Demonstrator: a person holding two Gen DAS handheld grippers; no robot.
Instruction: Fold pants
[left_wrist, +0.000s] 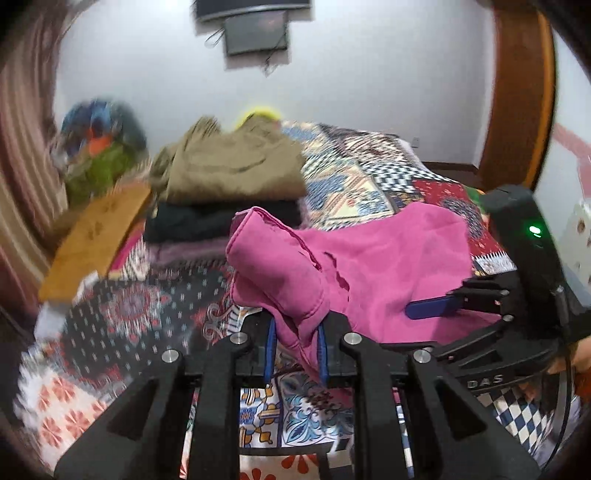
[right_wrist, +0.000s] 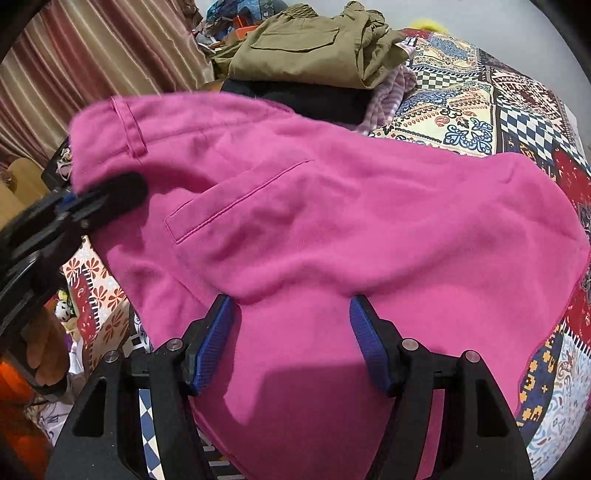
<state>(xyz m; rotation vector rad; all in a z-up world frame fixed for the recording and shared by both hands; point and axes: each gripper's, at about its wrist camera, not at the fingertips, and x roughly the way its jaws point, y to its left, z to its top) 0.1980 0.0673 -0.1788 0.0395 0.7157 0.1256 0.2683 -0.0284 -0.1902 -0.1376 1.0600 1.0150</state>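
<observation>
On the bed (left_wrist: 369, 173), the left gripper (left_wrist: 295, 347) has its jaws clenched on the pink pants (right_wrist: 314, 206), the right gripper (right_wrist: 291, 339) gaping over them, pile (left_wrist: 236, 162) behind.

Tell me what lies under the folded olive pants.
The olive pants sit on a folded black garment, itself on a striped purplish cloth. Whatever lies deeper in the stack is covered, partly by the pink pants.

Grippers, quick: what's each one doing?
Left gripper: shut on the pink pants.
Right gripper: open, pants between its fingers, not pinched.
</observation>
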